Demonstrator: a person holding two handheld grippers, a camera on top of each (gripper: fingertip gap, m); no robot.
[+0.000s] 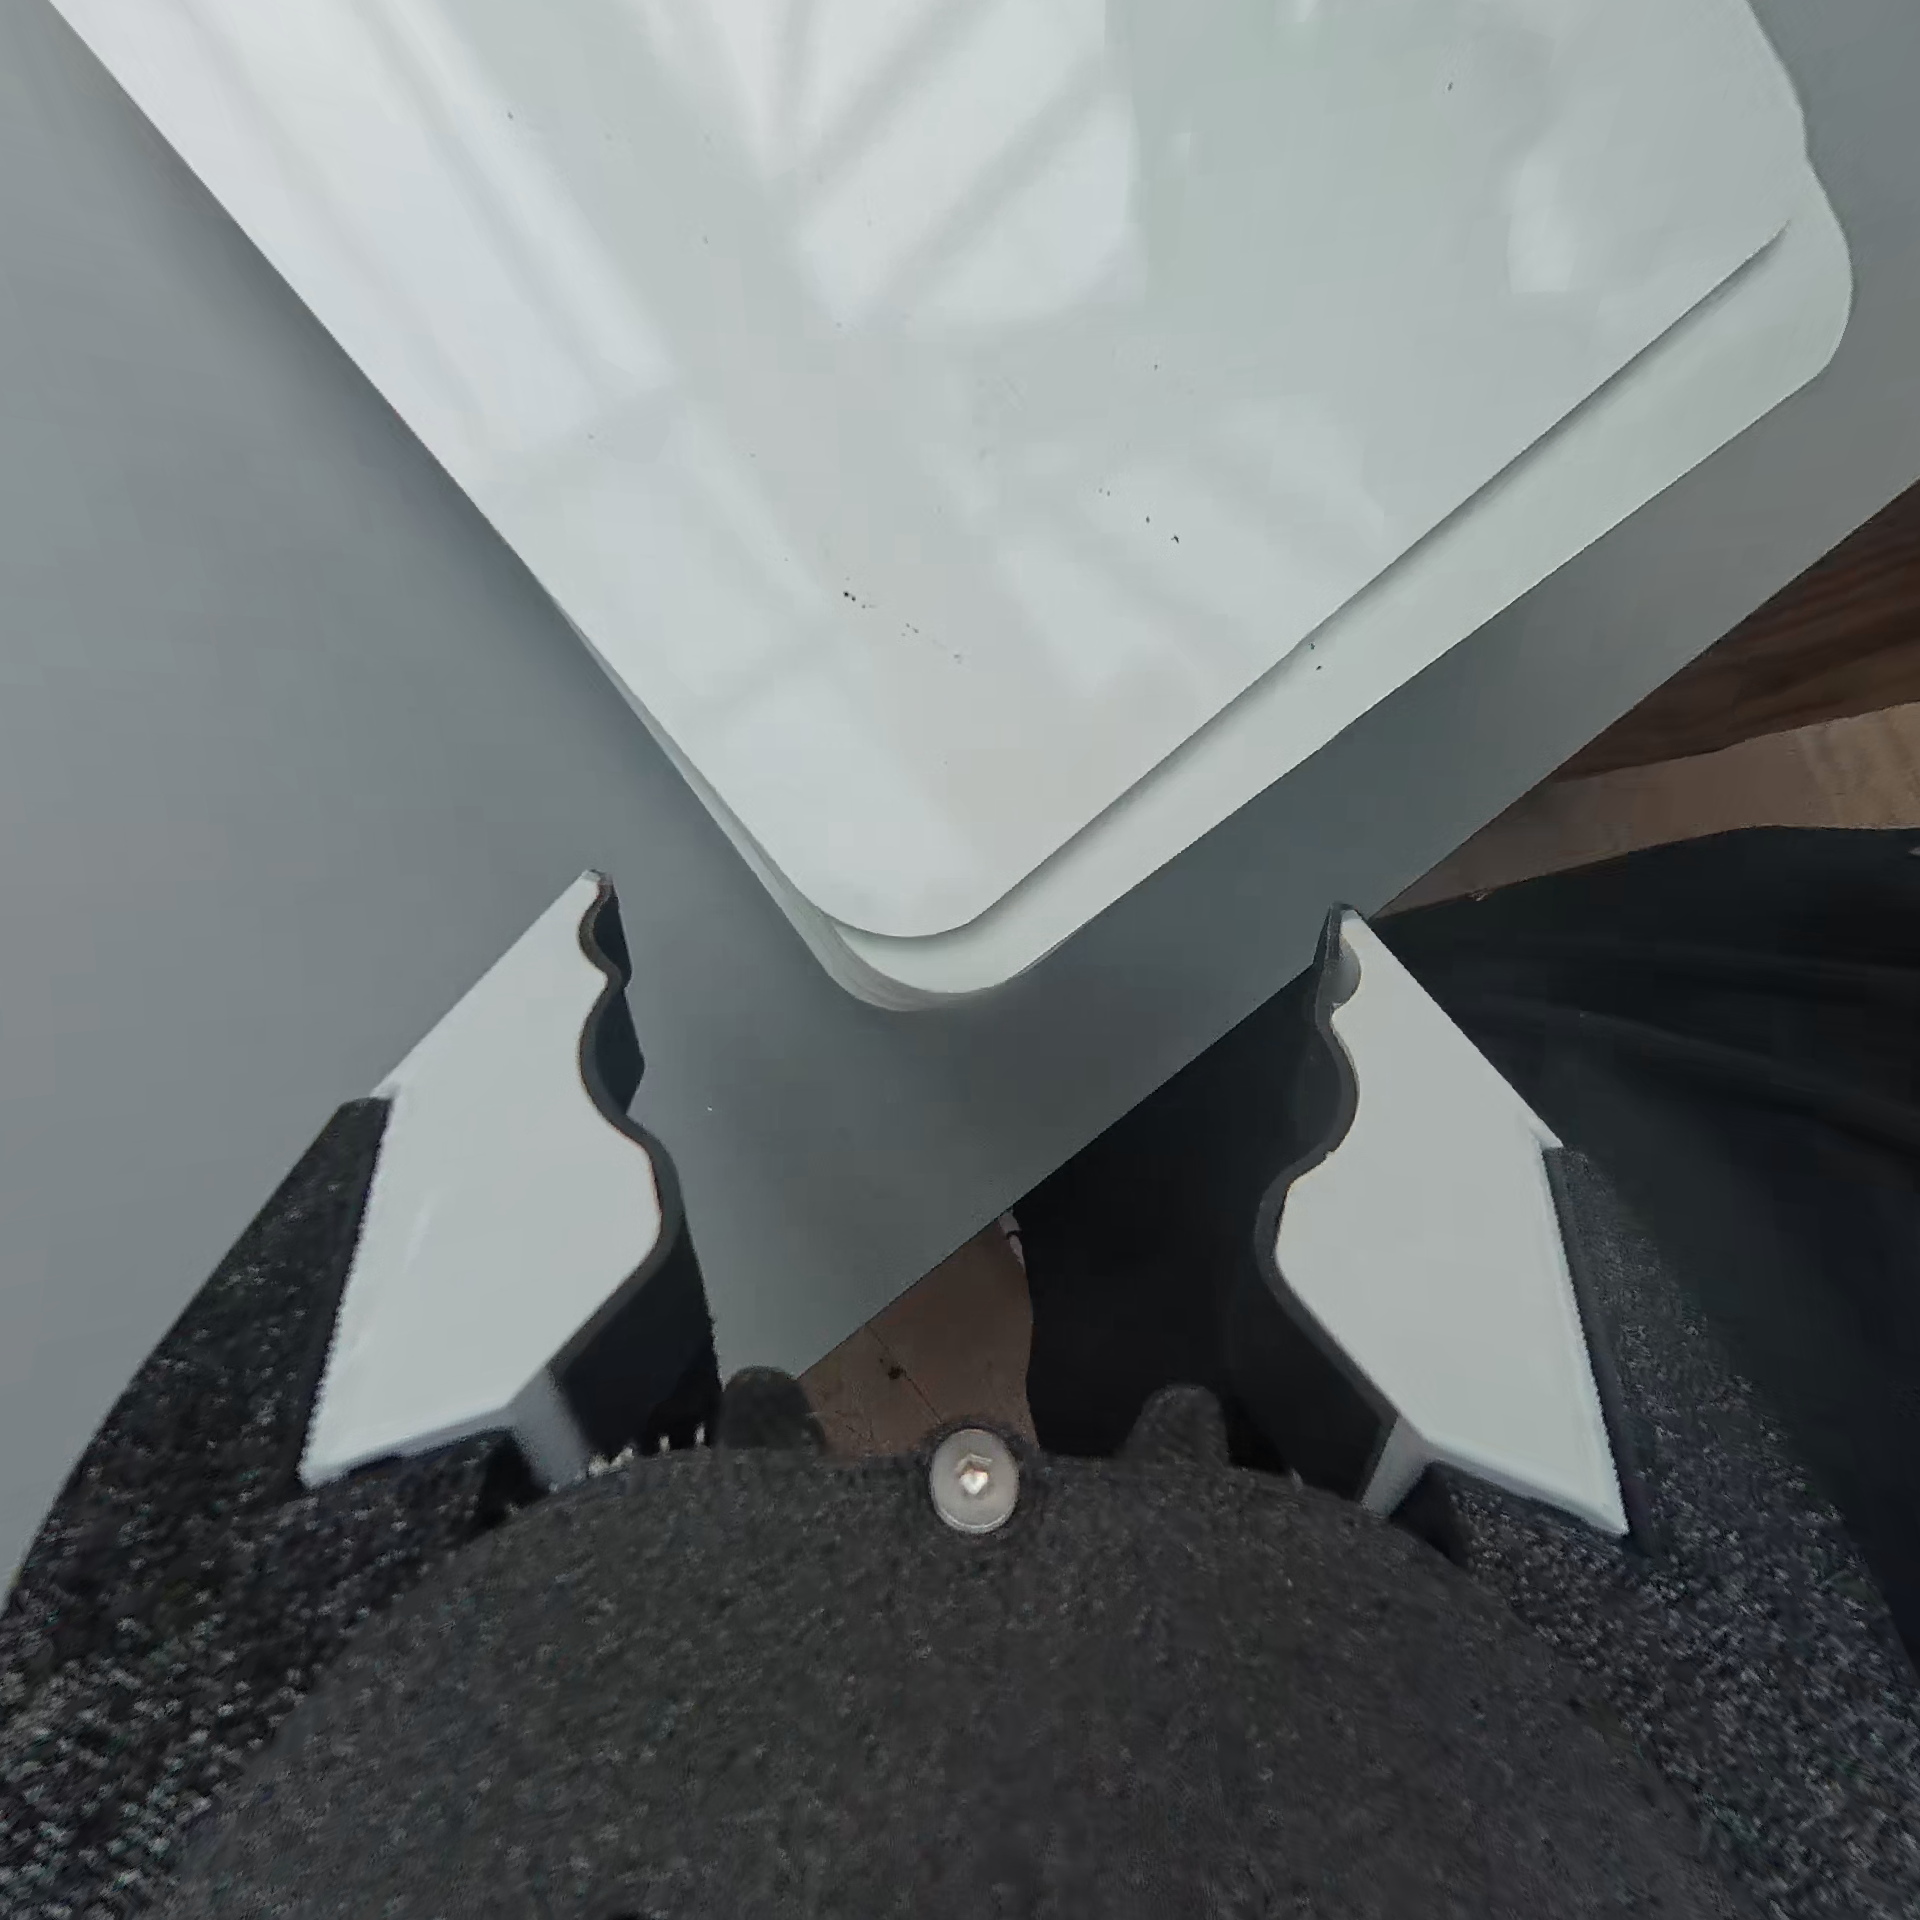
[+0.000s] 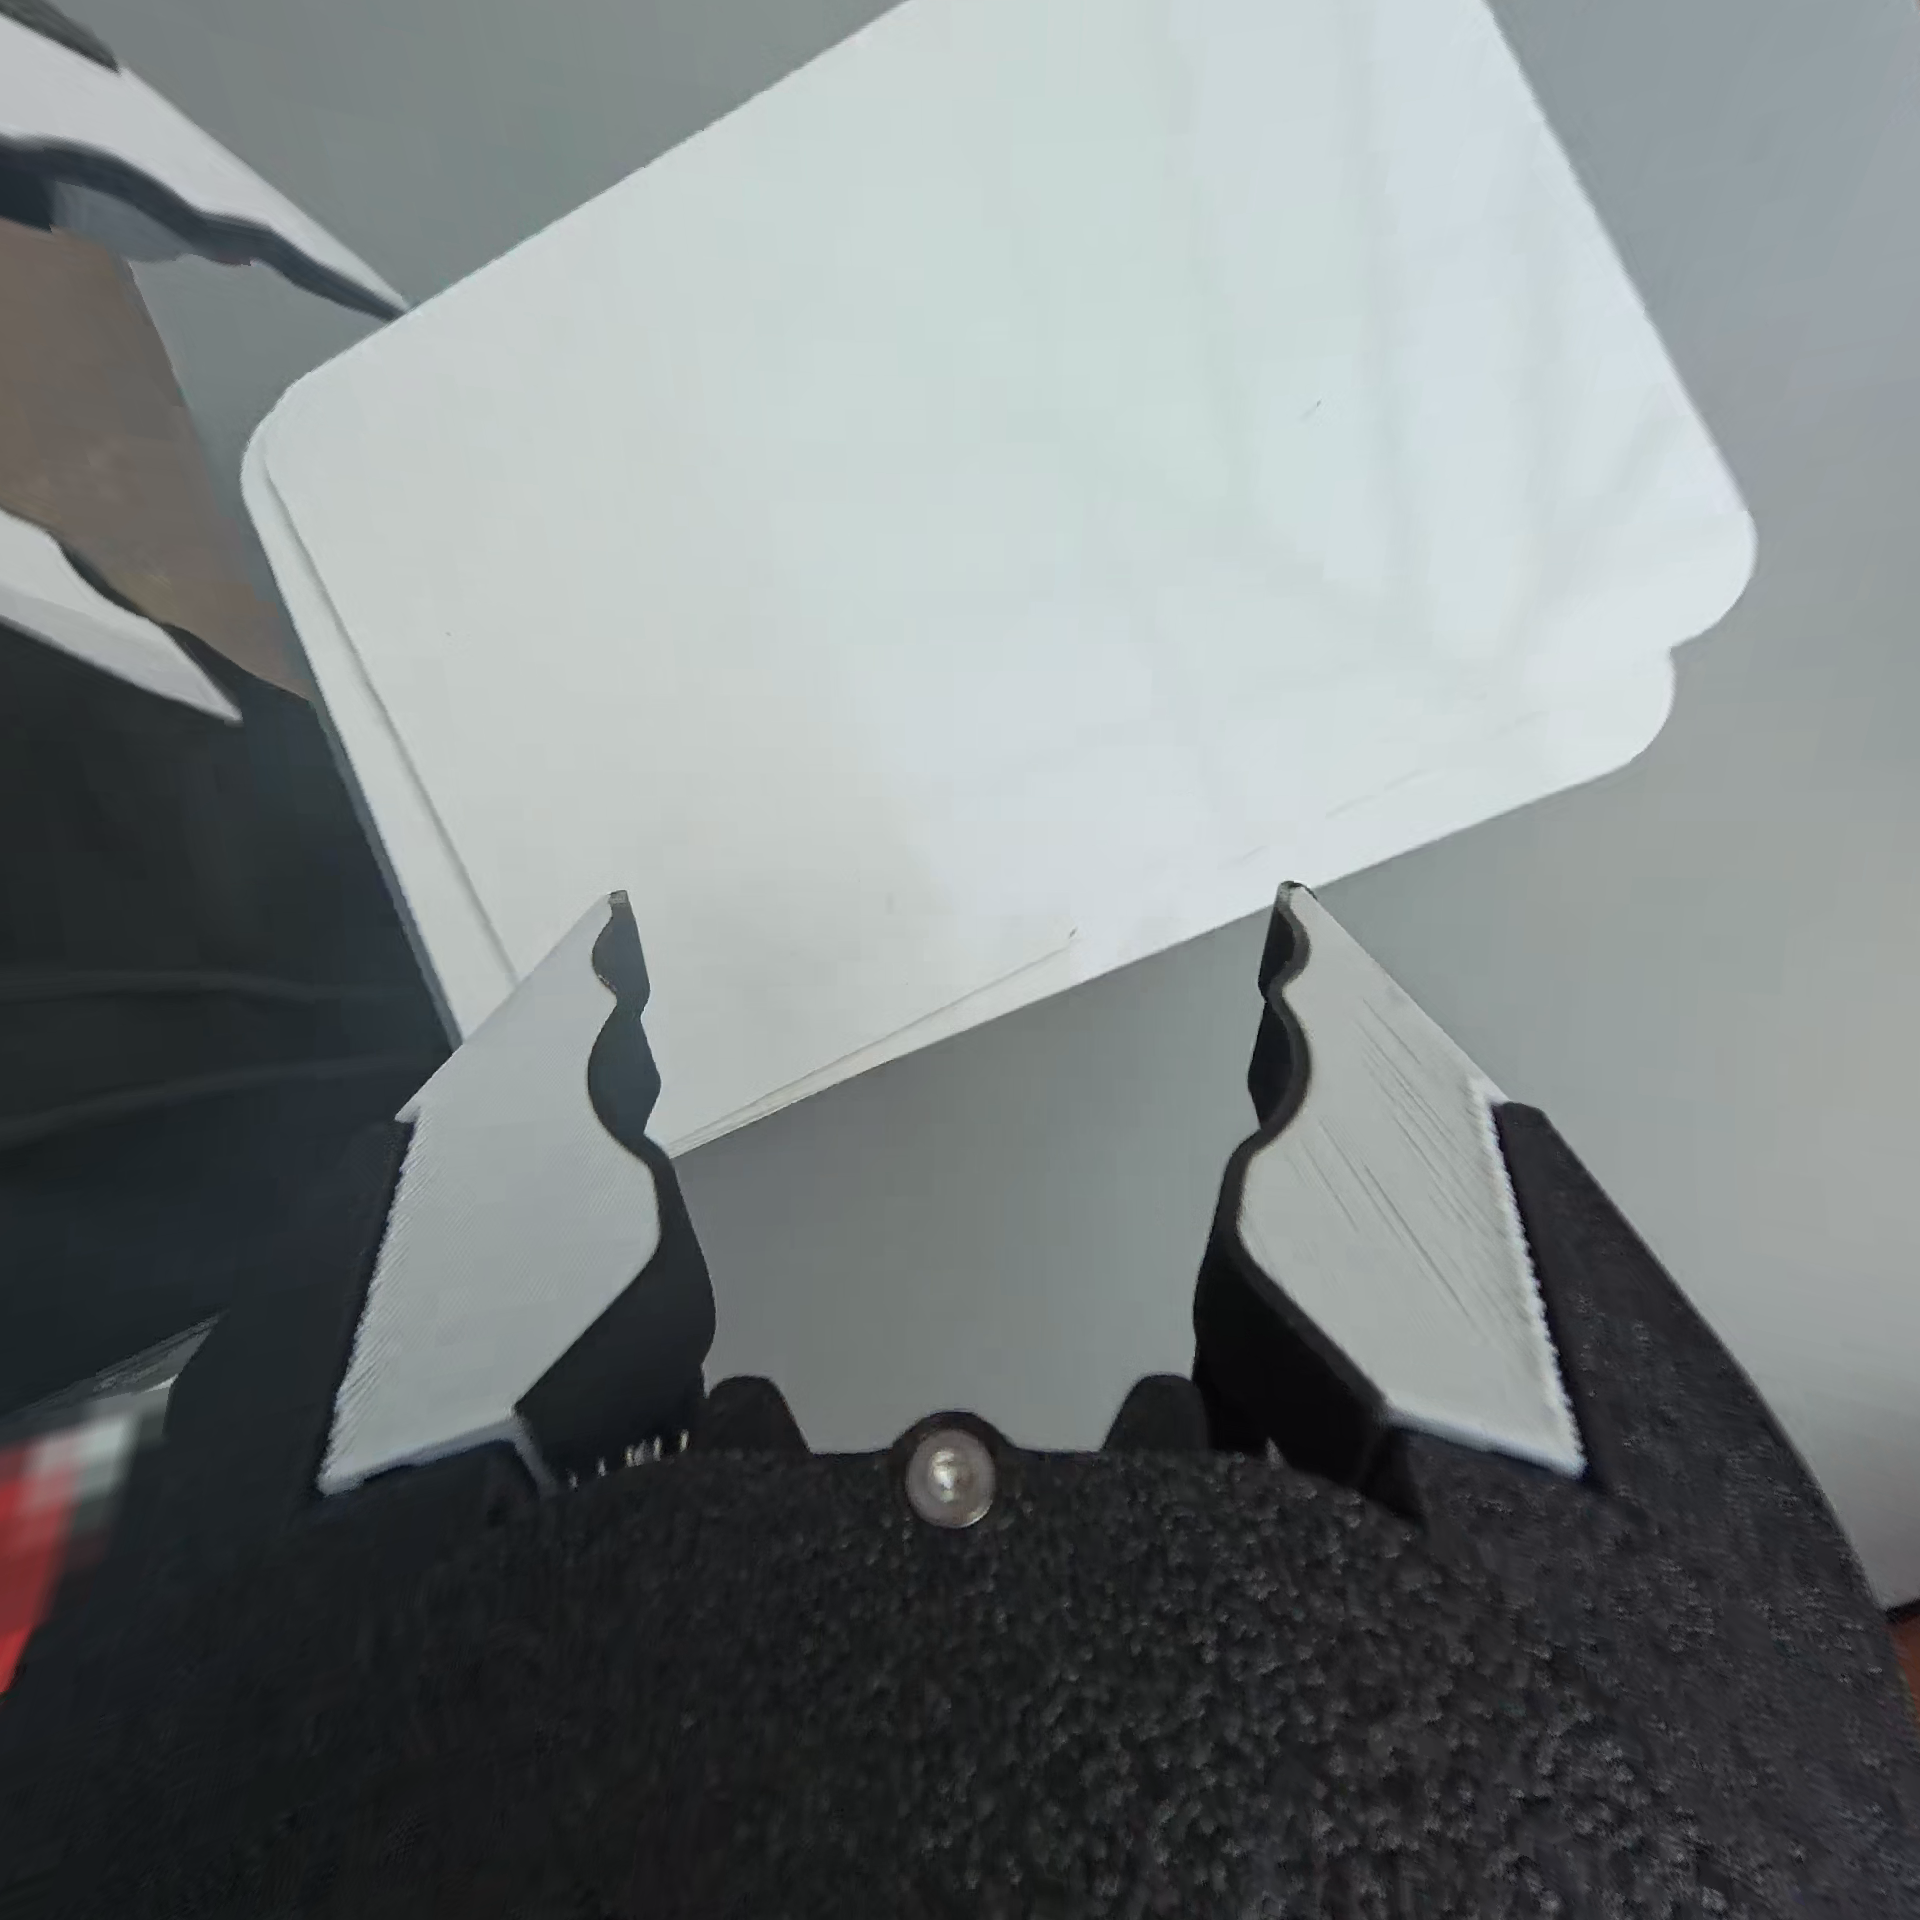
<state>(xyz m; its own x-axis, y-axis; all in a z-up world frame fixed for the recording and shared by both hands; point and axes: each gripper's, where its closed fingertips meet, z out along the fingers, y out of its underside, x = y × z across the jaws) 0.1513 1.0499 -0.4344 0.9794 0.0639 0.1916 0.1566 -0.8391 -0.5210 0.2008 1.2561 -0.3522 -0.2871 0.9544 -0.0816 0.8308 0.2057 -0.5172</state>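
A stack of flat white sheets with rounded corners [image 1: 883,416] lies on a grey table [image 1: 208,727]. The sheets sit slightly offset, so lower edges peek out. My left gripper [image 1: 966,904] is open and empty, hovering just above the stack's near corner by the table's edge. In the right wrist view the same stack [image 2: 987,520] fills the middle. My right gripper [image 2: 951,899] is open and empty, with its tips over the stack's near edge. The left gripper's fingers [image 2: 156,187] show at the upper left of that view, beside the stack's corner.
The table's edge [image 1: 1351,935] runs diagonally at the lower right of the left wrist view, with brown floor [image 1: 1766,675] and dark fabric [image 1: 1662,987] beyond it. In the right wrist view, dark fabric [image 2: 156,987] lies at the left and a red thing [image 2: 62,1507] at the lower left.
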